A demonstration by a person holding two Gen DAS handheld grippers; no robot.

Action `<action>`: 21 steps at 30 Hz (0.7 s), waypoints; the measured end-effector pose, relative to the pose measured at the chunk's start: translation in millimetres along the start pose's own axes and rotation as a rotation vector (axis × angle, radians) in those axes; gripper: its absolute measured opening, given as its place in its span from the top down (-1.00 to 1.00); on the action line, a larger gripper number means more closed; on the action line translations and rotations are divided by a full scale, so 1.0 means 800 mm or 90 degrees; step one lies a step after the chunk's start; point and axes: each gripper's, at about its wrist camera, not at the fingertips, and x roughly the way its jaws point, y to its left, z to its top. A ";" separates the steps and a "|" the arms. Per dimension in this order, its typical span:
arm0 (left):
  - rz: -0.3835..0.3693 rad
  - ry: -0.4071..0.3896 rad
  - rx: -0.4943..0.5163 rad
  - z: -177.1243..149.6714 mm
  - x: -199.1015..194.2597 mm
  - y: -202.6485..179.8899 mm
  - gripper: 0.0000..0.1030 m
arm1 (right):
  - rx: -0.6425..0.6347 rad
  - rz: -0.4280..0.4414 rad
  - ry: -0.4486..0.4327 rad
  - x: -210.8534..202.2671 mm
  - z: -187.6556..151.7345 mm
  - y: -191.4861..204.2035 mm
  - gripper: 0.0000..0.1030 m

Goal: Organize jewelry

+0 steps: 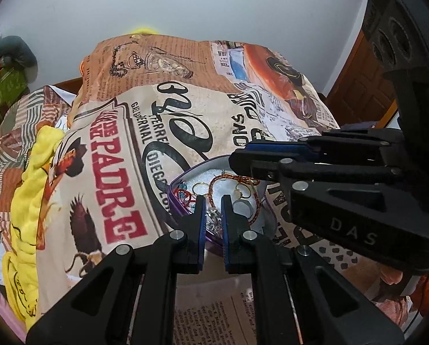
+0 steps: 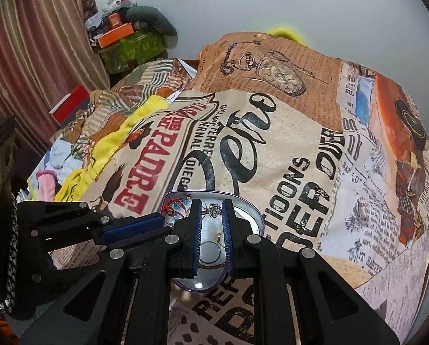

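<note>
Left gripper: you hold it parted, empty, over the tin's near rim.
Right gripper: also parted, empty, above the silver ring.
Jewelry: tangled inside the tin on the bed's printed cover.
Tip: lower slowly, pinch one piece only.

Large red block letters reading "PADRE" run across the cream panel of a printed bedspread, upside down to both cameras. Beside them, smaller dark lettering shows "BERNAL" and "DIEG", cut off by a purple tin. Right of that, heavy black type gives "TIONS" above a partial "REF". Raised letters "DAS" stand on the black body of the right gripper, seen from the left wrist view. Finer newsprint columns are too small to read.
</note>
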 end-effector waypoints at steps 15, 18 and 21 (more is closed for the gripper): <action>0.033 -0.022 -0.019 0.001 -0.034 0.015 0.69 | 0.017 0.009 0.006 -0.013 -0.002 0.001 0.70; 0.039 -0.037 -0.024 0.003 -0.049 0.016 0.68 | 0.017 0.005 -0.009 -0.027 -0.002 0.004 0.70; 0.045 -0.058 -0.031 0.006 -0.070 0.015 0.67 | 0.017 0.000 -0.030 -0.047 -0.002 0.006 0.70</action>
